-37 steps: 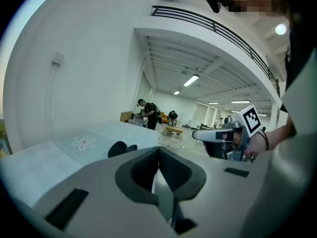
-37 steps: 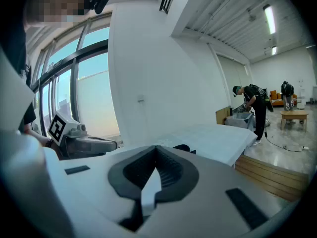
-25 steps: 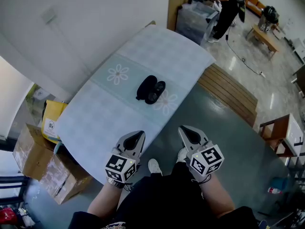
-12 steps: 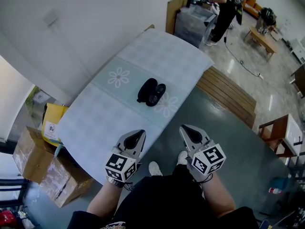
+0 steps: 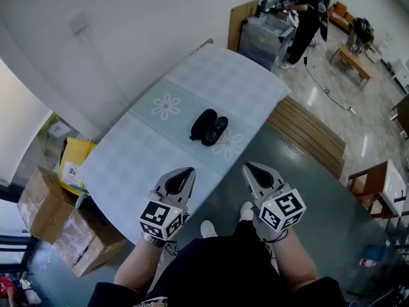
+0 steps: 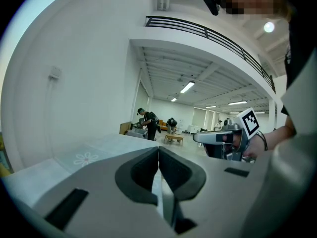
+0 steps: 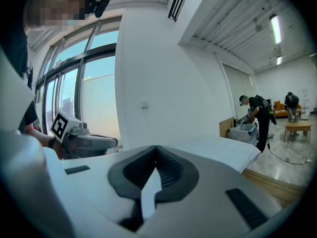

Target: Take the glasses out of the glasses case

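A black glasses case (image 5: 209,126) lies in the middle of the table (image 5: 140,165), which has a pale blue cloth with daisy prints. It looks like two dark rounded halves side by side; I cannot tell what is inside. My left gripper (image 5: 187,171) hovers over the table's near edge, jaws shut and empty. Just off the table edge, over the floor, my right gripper (image 5: 248,167) is shut and empty too. Both are well short of the case. In the left gripper view the left gripper (image 6: 158,150) hides the case; the right gripper (image 7: 156,148) view does not show it either.
Cardboard boxes (image 5: 51,216) and a yellow bag (image 5: 75,165) sit left of the table. A wooden bench (image 5: 313,136) runs along its right side. A person (image 5: 303,11) stands by a grey bin (image 5: 268,34) at the far end. A wooden stand (image 5: 377,187) is at right.
The head view has shifted a little, so the case sits slightly further right in frame. Both grippers stay shut near the table's near edge, hardly moved.
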